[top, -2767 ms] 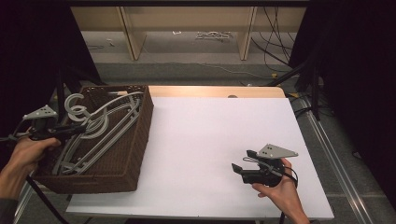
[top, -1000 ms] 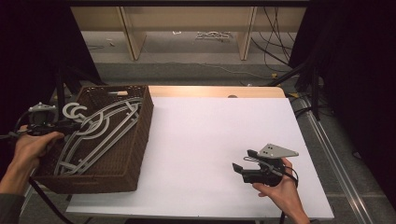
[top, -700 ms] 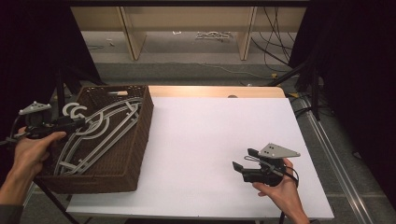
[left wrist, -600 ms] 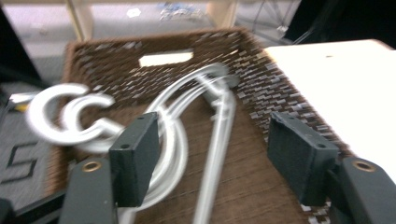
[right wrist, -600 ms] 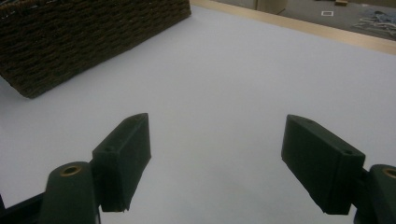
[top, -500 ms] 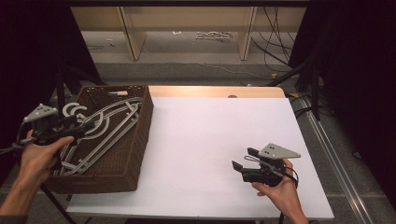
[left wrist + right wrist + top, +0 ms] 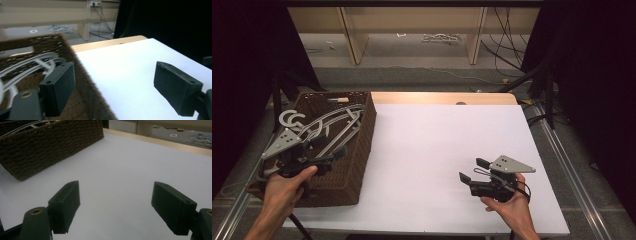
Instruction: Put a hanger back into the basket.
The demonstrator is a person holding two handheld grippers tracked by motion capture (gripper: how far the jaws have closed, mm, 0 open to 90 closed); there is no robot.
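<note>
The grey hangers (image 7: 319, 131) lie heaped in the wicker basket (image 7: 362, 150) at the desk's left edge, hooks toward its far left corner; the left gripper (image 7: 337, 152) hovers over the basket's near right rim, its jaws just opened wide with nothing between them; the right gripper (image 7: 471, 171) rests near the desk's front right, jaws apart and empty. The hangers look interlocked; lifting one may drag others or snag the weave and tip the basket.
</note>
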